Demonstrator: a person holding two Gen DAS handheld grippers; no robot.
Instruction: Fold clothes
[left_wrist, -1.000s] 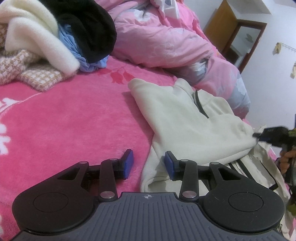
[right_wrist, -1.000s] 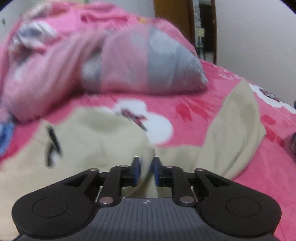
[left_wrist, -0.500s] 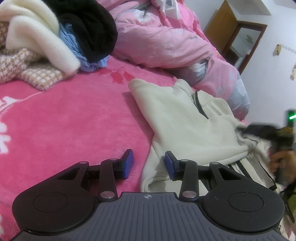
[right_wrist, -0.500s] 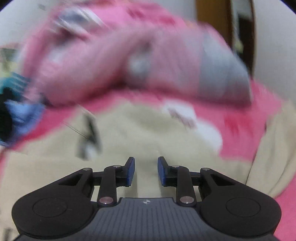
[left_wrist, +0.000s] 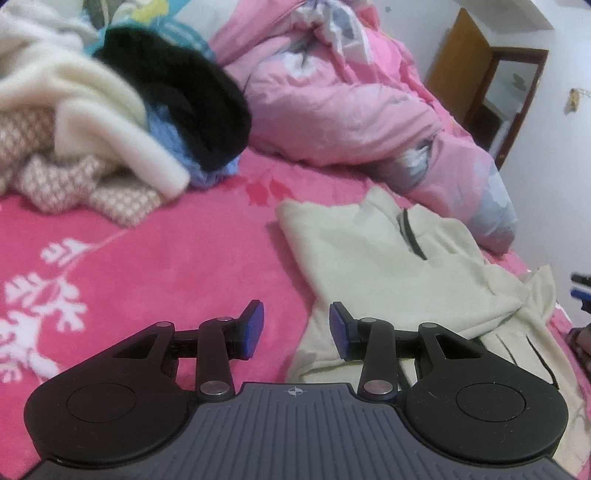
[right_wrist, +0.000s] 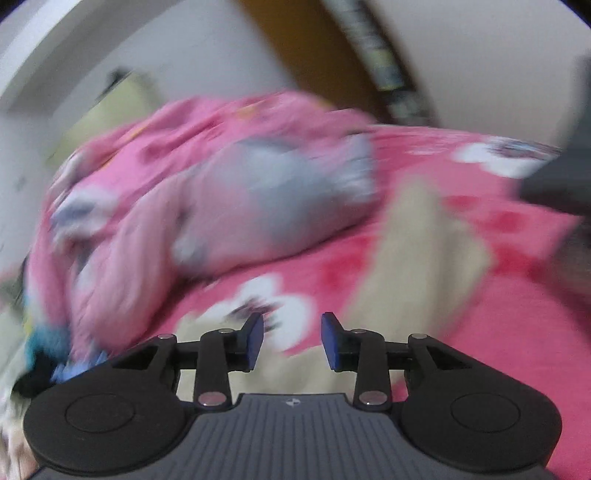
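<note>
Right wrist view blurred — cream garment (right_wrist: 417, 258) indistinct.

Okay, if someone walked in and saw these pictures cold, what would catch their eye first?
Probably the cream sweatshirt lying partly folded on the bright pink blanket, just ahead and right of the left gripper, whose jaws stand open and empty. Behind it a rumpled pink quilt is heaped at the back, with a pile of unfolded clothes at upper left. The right gripper view is blurred, its jaws opening with nothing between them.

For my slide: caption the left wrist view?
Open left gripper above pink floral blanket beside cream fleece pullover.
</note>
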